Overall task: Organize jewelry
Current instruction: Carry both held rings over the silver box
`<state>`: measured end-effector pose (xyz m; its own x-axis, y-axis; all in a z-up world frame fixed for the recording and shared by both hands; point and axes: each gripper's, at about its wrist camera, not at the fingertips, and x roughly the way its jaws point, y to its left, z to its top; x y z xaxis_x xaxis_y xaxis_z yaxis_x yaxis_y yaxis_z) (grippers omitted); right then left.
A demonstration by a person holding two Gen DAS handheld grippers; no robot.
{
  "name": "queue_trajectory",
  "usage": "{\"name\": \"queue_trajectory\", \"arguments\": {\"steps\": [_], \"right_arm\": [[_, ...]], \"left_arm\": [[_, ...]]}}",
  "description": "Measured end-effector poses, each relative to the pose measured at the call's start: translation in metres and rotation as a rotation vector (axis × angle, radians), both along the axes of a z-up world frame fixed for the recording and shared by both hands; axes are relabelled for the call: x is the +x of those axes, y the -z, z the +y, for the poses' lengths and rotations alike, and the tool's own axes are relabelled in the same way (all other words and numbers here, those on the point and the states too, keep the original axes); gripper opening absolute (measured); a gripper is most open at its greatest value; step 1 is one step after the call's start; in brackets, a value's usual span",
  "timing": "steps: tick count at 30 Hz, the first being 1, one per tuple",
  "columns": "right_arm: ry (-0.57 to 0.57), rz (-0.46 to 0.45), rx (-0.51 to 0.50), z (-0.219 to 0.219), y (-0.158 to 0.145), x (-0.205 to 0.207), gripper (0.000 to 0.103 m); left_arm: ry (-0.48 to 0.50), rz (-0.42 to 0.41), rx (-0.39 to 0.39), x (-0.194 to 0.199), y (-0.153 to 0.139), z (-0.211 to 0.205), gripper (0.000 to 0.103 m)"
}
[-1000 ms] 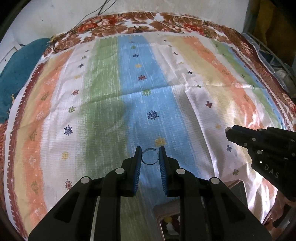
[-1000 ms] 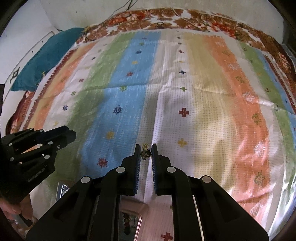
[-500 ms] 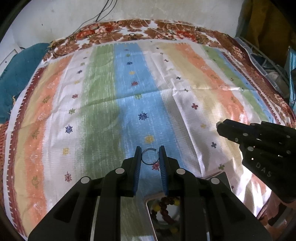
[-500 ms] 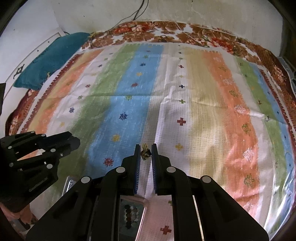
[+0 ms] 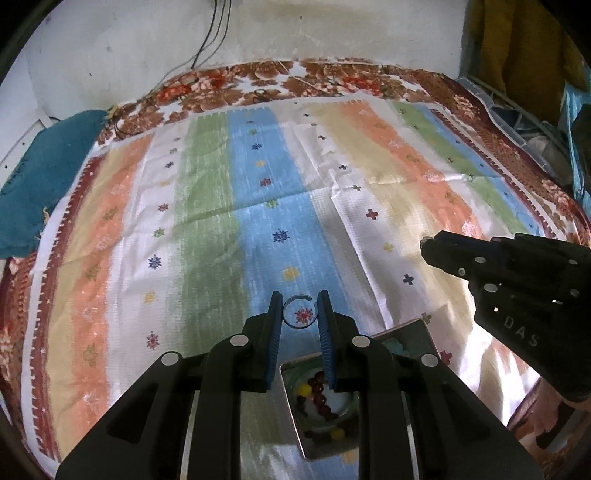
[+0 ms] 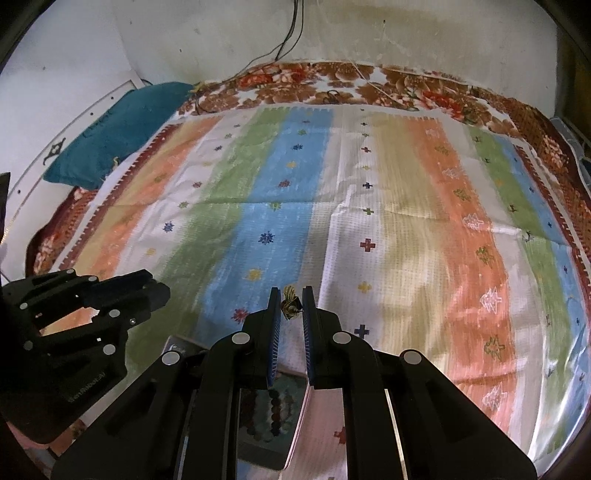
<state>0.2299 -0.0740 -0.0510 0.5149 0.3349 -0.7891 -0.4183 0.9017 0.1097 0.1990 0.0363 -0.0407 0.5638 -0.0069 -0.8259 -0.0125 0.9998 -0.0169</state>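
My left gripper (image 5: 300,309) is shut on a thin open metal ring (image 5: 299,312), held above the striped cloth. My right gripper (image 6: 291,307) is shut on a small gold earring (image 6: 290,305). A shiny metal jewelry box (image 5: 325,400) lies open just below the left fingers, with dark red and yellow beads (image 5: 319,395) inside. The same box (image 6: 271,410) shows under the right fingers with a beaded bracelet in it. The right gripper's body (image 5: 517,295) shows at the right of the left wrist view, the left gripper's body (image 6: 74,325) at the left of the right wrist view.
A striped multicolour cloth (image 5: 258,221) covers a bed with a brown floral sheet (image 5: 295,79) at the far edge. A teal pillow (image 6: 118,129) lies far left. A white wall with cables (image 6: 288,33) stands behind. Clutter (image 5: 535,129) sits far right.
Both grippers have pulled back toward me and risen, still holding their pieces. The open jewelry box has come further into view beneath both sets of fingers.
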Motion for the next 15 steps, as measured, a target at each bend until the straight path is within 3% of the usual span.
{"name": "queue_trajectory", "arguments": {"steps": [15], "right_arm": [[-0.04, -0.006, 0.032, -0.005, -0.006, -0.035, 0.013]], "left_arm": [[-0.005, -0.058, -0.046, -0.04, -0.012, -0.005, 0.019]]}}
